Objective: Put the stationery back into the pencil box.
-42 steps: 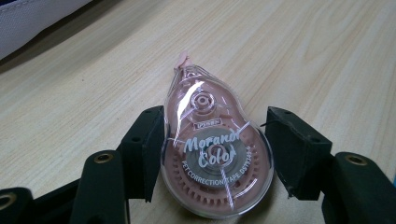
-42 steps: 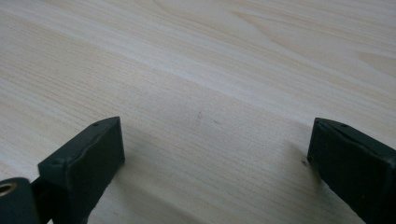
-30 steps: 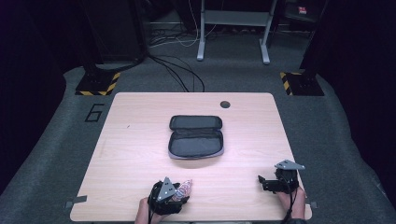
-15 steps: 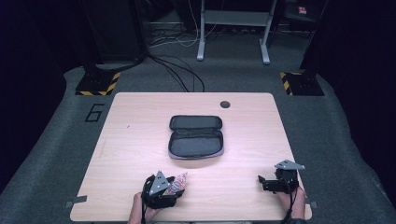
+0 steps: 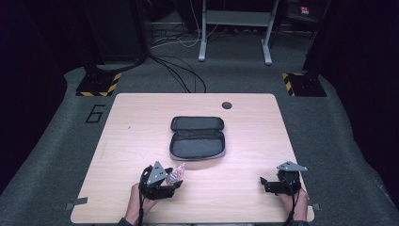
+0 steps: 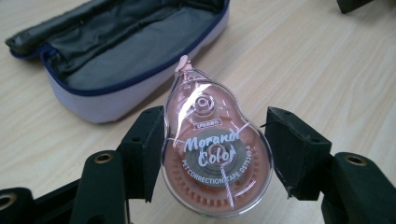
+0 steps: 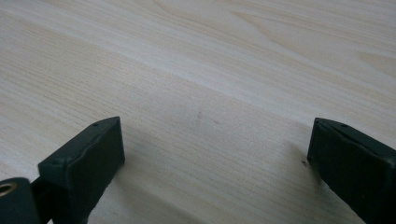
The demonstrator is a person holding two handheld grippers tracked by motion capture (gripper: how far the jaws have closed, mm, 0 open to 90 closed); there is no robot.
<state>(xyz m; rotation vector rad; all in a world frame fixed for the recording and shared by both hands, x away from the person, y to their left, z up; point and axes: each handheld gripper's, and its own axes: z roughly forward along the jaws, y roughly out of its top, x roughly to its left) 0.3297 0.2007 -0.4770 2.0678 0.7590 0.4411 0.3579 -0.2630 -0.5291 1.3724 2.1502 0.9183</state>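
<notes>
Dark carpet and cable runs surround the pale wooden table (image 5: pixel 141 117) we work at, its top mostly bare. We hold a pink correction tape dispenser (image 6: pixel 215 154) in our left gripper (image 5: pixel 170 181), the two black jaws pressing its clear shell from either side at its widest part, nose pointing away from us. In the high view it sits near the front edge, left of centre, and seems lifted just off the wood. We grip it flat, label up, likely so the narrow tip can lead into the open pencil case (image 5: pixel 196 141), which lies at the table's middle with its lid folded back toward the far side and its dark lining exposed. Between the dispenser and the case's near wall the wood is free, so a short forward carry meets nothing; the case's raised zip edge is the one lip to clear. Our right gripper (image 5: pixel 269 184) rests near the front right corner, jaws spread wide over bare wood with nothing between them, well apart from the case.
</notes>
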